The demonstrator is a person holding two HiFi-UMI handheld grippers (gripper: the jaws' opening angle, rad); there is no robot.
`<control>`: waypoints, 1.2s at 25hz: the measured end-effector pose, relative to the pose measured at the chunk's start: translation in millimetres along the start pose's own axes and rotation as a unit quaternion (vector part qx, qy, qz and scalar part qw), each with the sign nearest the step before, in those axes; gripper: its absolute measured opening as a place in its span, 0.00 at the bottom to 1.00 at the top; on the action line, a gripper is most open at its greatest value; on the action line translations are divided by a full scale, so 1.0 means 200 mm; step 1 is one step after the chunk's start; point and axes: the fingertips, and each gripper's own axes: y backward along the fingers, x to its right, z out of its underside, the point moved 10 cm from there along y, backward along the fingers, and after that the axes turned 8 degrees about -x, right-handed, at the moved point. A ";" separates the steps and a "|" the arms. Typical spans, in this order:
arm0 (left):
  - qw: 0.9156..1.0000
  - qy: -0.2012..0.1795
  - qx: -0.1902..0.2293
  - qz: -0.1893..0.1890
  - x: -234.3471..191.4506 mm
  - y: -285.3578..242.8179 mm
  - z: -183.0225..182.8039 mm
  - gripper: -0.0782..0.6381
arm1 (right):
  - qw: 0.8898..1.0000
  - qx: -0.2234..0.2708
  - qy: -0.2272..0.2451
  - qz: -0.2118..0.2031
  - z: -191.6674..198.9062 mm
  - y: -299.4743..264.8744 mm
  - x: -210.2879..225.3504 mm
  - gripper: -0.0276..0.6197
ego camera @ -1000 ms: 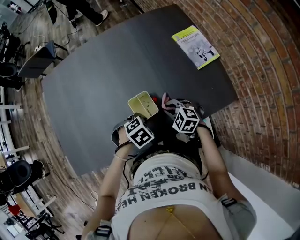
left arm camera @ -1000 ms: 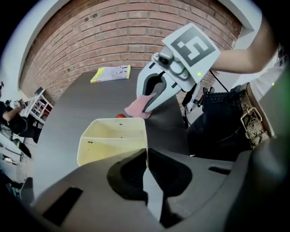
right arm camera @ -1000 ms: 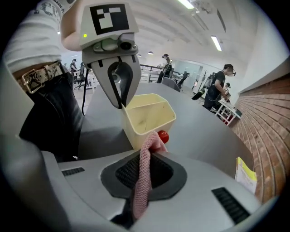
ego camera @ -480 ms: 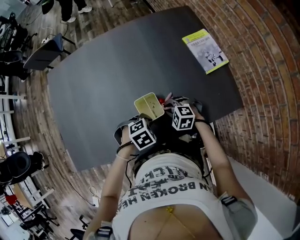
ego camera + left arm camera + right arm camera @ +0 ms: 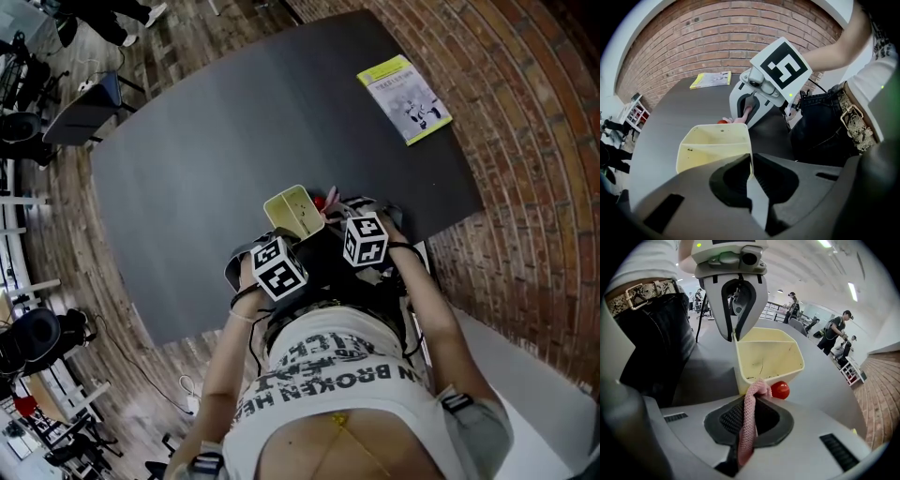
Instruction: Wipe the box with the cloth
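Box [image 5: 294, 211], pale yellow and open-topped, on dark table [image 5: 206, 141], toward the tabletop's 5 o'clock edge in the head view, close to the person's body. One partition inside, plus a few dark specks on the inner walls.

Left gripper [image 5: 751, 161] at 7 o'clock of the box in the head view, jaws nearly together and pinching one thin side wall of the box at its rim. Same grip seen from across in the right gripper view: two pale fingers coming down from 12 o'clock onto the box's rim.

Right gripper [image 5: 752, 401] at 4 o'clock of the box in the head view, jaws clamped on pink cloth [image 5: 751, 420]. Cloth gathered into a narrow mesh strip running up between the pads, bunched tip poking out past the fingertips and up against the box's near outer wall, low down, at 6 o'clock of the box in that gripper's own view.

Red ball [image 5: 780, 390] on the table just beside the box's base, at 3 o'clock of the cloth tip; whether touching the box, impossible to tell.

Yellow-green booklet [image 5: 404, 97] flat near the table's 1 o'clock corner, well apart from everything else.
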 end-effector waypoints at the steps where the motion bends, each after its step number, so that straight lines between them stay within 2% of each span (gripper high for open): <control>1: 1.000 0.002 0.002 0.001 0.00 0.00 0.00 0.13 | 1.000 0.001 -0.006 0.000 0.00 0.00 -0.01 0.07; 5: 1.000 0.010 0.003 0.002 0.00 -0.01 0.01 0.13 | 0.999 0.015 -0.042 -0.002 0.01 0.02 -0.06 0.07; 8: 1.000 0.020 -0.003 -0.016 0.01 -0.01 0.00 0.13 | 0.997 0.022 -0.074 0.001 0.01 0.03 -0.08 0.07; 11: 0.998 0.055 0.002 -0.021 0.03 -0.02 -0.01 0.13 | 0.997 0.018 -0.081 0.007 0.00 0.04 -0.10 0.07; 16: 0.990 0.136 0.041 0.008 0.05 -0.05 -0.06 0.13 | 0.995 0.027 -0.097 0.005 -0.02 0.04 -0.15 0.07; 18: 0.987 0.152 0.055 0.011 0.05 -0.07 -0.10 0.14 | 0.994 0.032 -0.102 0.005 -0.04 0.03 -0.16 0.07; 23: 0.986 0.153 0.061 0.013 0.05 -0.09 -0.14 0.14 | 0.994 0.031 -0.108 0.007 -0.06 0.02 -0.19 0.07; 27: 0.983 0.156 0.096 0.020 0.05 -0.08 -0.12 0.15 | 0.992 0.033 -0.124 0.011 -0.04 0.04 -0.18 0.07; 30: 0.986 0.123 0.113 -0.003 0.06 -0.01 -0.10 0.18 | 0.986 0.040 -0.162 0.026 0.02 0.07 -0.16 0.07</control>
